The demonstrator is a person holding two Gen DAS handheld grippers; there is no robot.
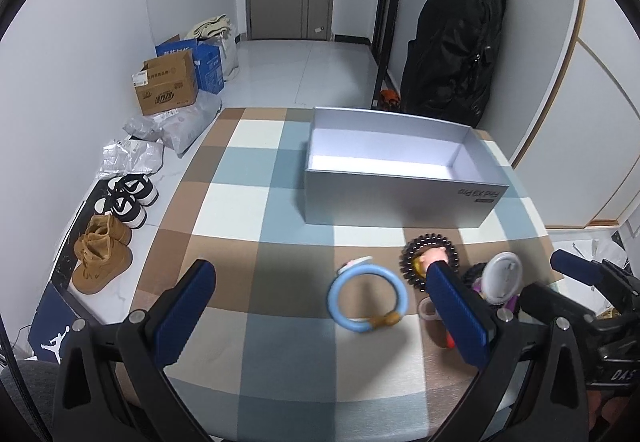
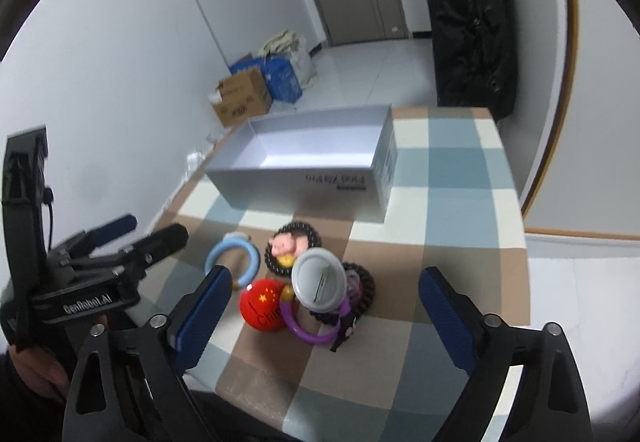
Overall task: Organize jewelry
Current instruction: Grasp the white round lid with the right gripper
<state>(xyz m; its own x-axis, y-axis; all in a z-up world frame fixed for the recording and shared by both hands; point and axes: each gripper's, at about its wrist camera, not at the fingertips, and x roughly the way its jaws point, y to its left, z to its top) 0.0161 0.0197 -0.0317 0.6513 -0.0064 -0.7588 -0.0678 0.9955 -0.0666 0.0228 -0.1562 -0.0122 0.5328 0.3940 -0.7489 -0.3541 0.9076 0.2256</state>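
Room: white walls, a door at the back, shoes on the floor; a checked tablecloth [image 1: 240, 177] is spread over the table.
Landmark: the grey box [image 1: 400, 197] [image 2: 304, 189] sits open at the far side, and looks bare inside, so sorting seems barely started.
Jewelry: a blue bangle [image 1: 367, 298] [image 2: 232, 256] lies just in front of the box; a beaded bracelet [image 1: 430, 260] with a pink pig charm [image 2: 285, 244], a silver badge [image 2: 319, 280], a red badge [image 2: 262, 308] and a purple ring [image 2: 310, 332] are piled near it, touching.
Left gripper [image 1: 320, 318]: spread wide, nothing held, the bangle framed between its fingers.
Right gripper [image 2: 326, 316]: also spread wide and bare, hung over the pile.
Next, probably: the bangle gets straddled, pinched on its rim and carried over the box wall.
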